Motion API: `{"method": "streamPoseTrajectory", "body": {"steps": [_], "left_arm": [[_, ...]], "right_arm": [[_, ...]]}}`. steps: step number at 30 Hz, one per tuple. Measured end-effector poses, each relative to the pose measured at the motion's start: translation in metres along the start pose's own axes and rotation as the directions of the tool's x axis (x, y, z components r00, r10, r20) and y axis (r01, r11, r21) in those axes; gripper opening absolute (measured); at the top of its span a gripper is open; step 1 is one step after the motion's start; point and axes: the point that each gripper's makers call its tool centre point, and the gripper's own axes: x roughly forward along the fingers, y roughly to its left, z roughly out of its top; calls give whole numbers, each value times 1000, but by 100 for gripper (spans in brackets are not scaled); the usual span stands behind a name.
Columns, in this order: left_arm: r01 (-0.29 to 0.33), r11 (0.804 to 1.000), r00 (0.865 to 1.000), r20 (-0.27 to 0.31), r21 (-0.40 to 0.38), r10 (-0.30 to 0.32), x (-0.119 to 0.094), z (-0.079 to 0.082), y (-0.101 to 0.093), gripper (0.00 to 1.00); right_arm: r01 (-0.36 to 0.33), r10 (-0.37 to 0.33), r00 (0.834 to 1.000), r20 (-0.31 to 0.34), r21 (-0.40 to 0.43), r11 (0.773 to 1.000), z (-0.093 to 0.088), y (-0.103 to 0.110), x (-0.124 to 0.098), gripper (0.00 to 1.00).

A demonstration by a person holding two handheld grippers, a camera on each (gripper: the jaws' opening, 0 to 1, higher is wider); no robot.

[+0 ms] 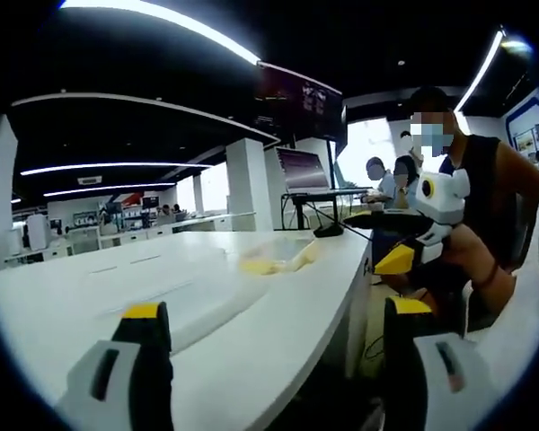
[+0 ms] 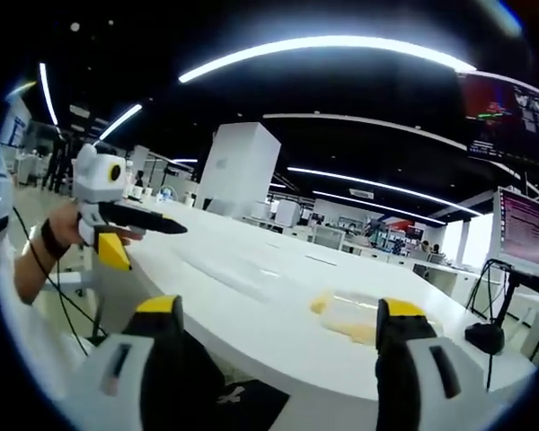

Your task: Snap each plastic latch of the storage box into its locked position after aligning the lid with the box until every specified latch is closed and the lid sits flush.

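Note:
A pale, translucent storage box (image 1: 271, 262) with yellow latches lies on the long white table (image 1: 90, 287), well beyond my left gripper (image 1: 277, 310), whose jaws stand wide apart with nothing between them. The right gripper (image 1: 397, 256) hangs past the table's right edge, held in a person's hand. In the right gripper view the same box (image 2: 350, 316) lies on the table (image 2: 251, 305) just above my open, empty right gripper (image 2: 278, 310). The left gripper (image 2: 108, 229) shows at the far left in a hand. Blur hides the lid and how the latches stand.
A monitor on a stand (image 1: 303, 171) and a black base (image 2: 483, 337) sit at the table's far end. Seated people (image 1: 386, 180) are behind it. White pillars (image 2: 238, 166) and more desks fill the room. The table's edge (image 1: 364, 269) drops to a dark floor.

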Motion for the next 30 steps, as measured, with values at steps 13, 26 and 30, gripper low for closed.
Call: {"method": "streamPoseTrajectory", "body": {"steps": [13, 26, 30], "left_arm": [[73, 997, 997, 2, -3, -73, 24, 2, -20, 98], [162, 986, 987, -14, 27, -161, 43, -1, -46, 98], [168, 985, 986, -15, 29, -168, 44, -1, -47, 98]], "right_arm": [[56, -56, 998, -19, -6, 998, -6, -20, -19, 87], [95, -95, 995, -44, 2, 995, -16, -31, -31, 87], [104, -103, 994, -46, 7, 995, -18, -34, -32, 87]]}}
